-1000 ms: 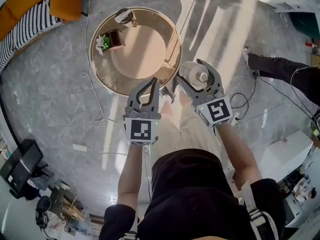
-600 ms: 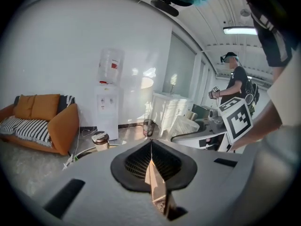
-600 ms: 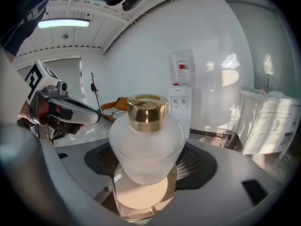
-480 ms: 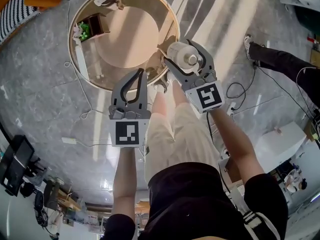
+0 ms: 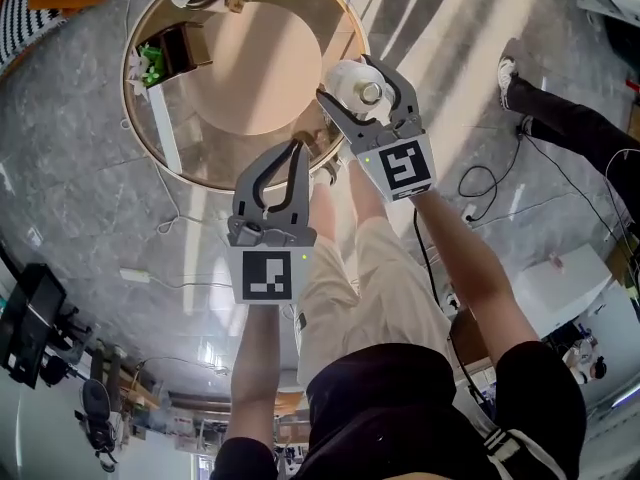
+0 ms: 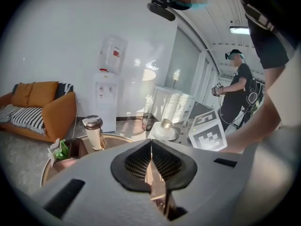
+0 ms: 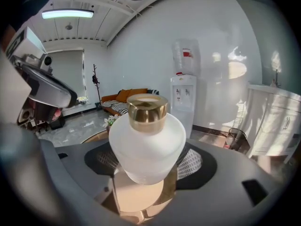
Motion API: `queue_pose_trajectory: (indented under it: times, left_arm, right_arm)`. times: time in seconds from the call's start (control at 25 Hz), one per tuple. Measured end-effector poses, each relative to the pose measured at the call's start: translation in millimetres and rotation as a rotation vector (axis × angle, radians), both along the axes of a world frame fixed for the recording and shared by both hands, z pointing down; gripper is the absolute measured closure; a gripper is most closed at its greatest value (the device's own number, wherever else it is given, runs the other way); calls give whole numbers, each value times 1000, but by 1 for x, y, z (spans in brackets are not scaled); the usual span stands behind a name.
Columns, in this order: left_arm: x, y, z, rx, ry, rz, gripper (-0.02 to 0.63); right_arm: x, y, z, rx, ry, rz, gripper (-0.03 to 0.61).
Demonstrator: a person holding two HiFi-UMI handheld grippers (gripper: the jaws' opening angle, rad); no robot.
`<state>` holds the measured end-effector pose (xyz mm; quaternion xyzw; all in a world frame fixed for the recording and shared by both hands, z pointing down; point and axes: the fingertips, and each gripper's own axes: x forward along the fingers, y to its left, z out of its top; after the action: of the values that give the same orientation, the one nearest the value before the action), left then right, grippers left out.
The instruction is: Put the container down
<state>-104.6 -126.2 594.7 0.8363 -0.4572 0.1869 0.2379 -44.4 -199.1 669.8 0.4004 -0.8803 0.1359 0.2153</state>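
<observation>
Container [image 7: 146, 145] — white, gold cap — clamped in right gripper [image 5: 350, 80], seen over the round table's [image 5: 175, 165] near rim. Left gripper [image 5: 296, 148] closed, empty. Risk: released this close to the edge, it could tip off — smooth body may also slip.

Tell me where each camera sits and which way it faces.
Head view: on the head, facing steeply down at table, left claw, right claw; arms, torso, legs show.
Left claw view: on the left claw, facing table and dispenser; shut jaws show.
Right claw view: on the right claw, facing the bottle it grips.
Shared: both claw views show dispenser and sofa.
</observation>
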Motion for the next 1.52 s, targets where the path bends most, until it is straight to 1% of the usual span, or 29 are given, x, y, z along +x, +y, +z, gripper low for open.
queue_pose_trajectory:
  times: [0.12, 0.32, 0.48, 0.6, 0.72, 1.04, 1.16, 1.32, 1.52]
  left_arm:
    - [4, -7, 8, -20, 17, -22, 594]
    - [13, -19, 23, -41, 18, -18, 594]
    - [16, -24, 38, -67, 15, -15, 594]
    - [18, -31, 46, -67, 3, -17, 594]
    - [21, -33, 46, -70, -11, -18, 594]
    - [18, -38, 57, -89, -14, -62, 594]
    - [19, -36, 58, -103, -10, -75, 594]
    - [19, -32, 61, -116, 6, -82, 594]
    - [22, -34, 58, -92, -2, -74, 594]
  right_arm:
    - [1, -15, 21, -6, -8, 12, 245]
    - [2, -38, 67, -34, 10, 35, 245]
    - [-2, -51, 102, -49, 36, 5, 245]
    - [-8, -67, 121, -58, 19, -1, 245]
    - [-10, -79, 134, -68, 14, 1, 245]
    - [-15, -102, 174, -97, 43, 11, 245]
    - [-18, -111, 179, -91, 53, 15, 245]
    - [-21, -113, 191, -108, 80, 24, 245]
    - [-17, -114, 201, -112, 105, 53, 245]
